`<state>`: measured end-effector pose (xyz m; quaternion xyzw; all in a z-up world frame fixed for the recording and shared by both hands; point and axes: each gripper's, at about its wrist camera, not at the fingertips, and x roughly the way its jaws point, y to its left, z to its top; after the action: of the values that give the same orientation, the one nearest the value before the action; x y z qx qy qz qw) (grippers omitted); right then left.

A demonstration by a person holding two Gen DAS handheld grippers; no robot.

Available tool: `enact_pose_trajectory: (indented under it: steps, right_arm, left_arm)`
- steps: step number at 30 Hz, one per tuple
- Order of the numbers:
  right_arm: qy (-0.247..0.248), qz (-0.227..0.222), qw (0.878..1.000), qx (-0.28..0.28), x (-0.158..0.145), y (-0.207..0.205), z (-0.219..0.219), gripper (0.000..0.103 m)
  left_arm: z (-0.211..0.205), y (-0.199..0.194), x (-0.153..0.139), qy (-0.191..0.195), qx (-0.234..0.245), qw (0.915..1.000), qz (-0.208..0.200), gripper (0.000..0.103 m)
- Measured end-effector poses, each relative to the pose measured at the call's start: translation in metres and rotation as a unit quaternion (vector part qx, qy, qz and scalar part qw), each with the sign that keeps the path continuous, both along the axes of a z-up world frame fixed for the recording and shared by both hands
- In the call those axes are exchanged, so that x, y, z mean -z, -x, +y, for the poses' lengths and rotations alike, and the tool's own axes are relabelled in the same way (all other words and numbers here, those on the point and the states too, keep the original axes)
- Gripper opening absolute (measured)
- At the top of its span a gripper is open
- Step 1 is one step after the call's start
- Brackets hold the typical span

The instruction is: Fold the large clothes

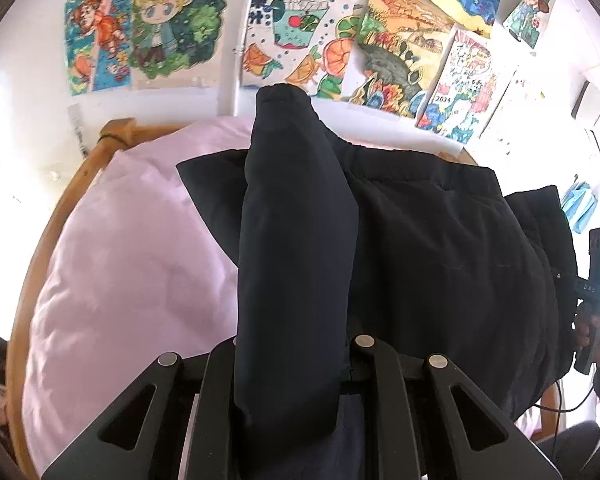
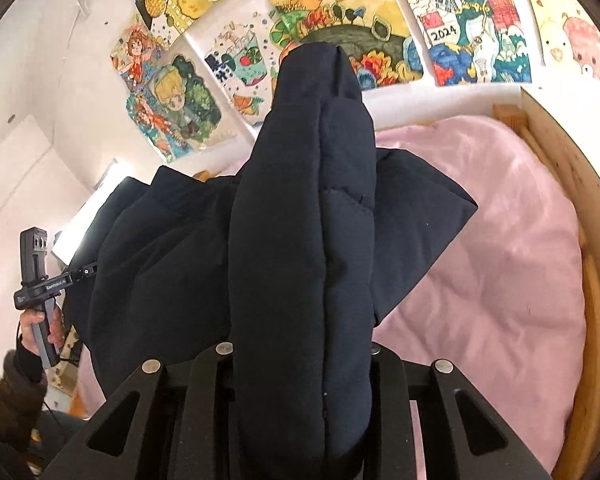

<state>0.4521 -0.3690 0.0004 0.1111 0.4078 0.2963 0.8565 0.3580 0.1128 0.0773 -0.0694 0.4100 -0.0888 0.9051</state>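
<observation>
I see both grippers, left gripper [image 1: 292, 360] and right gripper [image 2: 300, 360], pinching padded folds of the dark jacket [image 1: 440, 248], seemingly lifted above the pink bedding [image 1: 132, 264].

Jacket [image 1: 420, 248] – matt padded cloth; sheet [image 1: 132, 264] – smooth pink fabric.

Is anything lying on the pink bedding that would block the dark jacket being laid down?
Nothing visible does. The dark jacket is held by both grippers, and the pink bedding beside it shows bare.
</observation>
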Motion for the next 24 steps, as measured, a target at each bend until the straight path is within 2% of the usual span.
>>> enact_pose_trajectory:
  steps: [4,5,8,10,11,12,15,19,22,24]
  right_arm:
    - [0.003,0.028,1.0,-0.002,-0.002,0.02,0.011,0.025]
    - [0.005,0.032,0.999,-0.004,0.001,0.023,0.013,0.025]
    - [0.002,0.051,0.999,-0.004,0.024,0.03,0.016,0.025]
    - [0.01,0.06,0.998,0.002,0.047,0.029,0.018,0.025]
    - [0.014,0.064,0.998,0.006,0.056,0.027,0.018,0.025]
    - [0.018,0.074,0.997,0.014,0.068,0.022,0.018,0.025]
    - [0.018,0.091,0.995,0.025,0.089,0.016,0.013,0.026]
    - [0.03,0.093,0.994,0.04,0.113,0.016,0.01,0.036]
    - [0.042,0.086,0.994,0.06,0.126,0.021,0.005,0.049]
    - [0.038,0.078,0.993,0.084,0.136,0.028,-0.002,0.055]
  left_arm:
    - [0.002,0.023,0.01,-0.016,-0.003,0.9997,0.02,0.014]
    - [0.001,0.027,0.017,-0.01,0.0,0.9989,0.045,0.014]
    - [0.005,0.03,0.043,0.011,-0.015,0.9981,0.058,0.014]
    - [0.007,0.025,0.062,0.028,-0.024,0.9982,0.048,0.014]
    - [0.007,0.022,0.068,0.027,-0.024,0.9982,0.047,0.014]
    - [0.006,0.019,0.072,0.023,-0.018,0.9976,0.063,0.014]
    - [0.004,0.013,0.079,0.014,-0.013,0.9979,0.062,0.015]
    - [0.003,0.011,0.102,0.004,-0.014,0.9983,0.056,0.024]
    - [0.01,0.015,0.124,0.028,-0.026,0.9979,0.052,0.036]
    - [0.018,0.019,0.137,0.053,-0.032,0.9974,0.036,0.039]
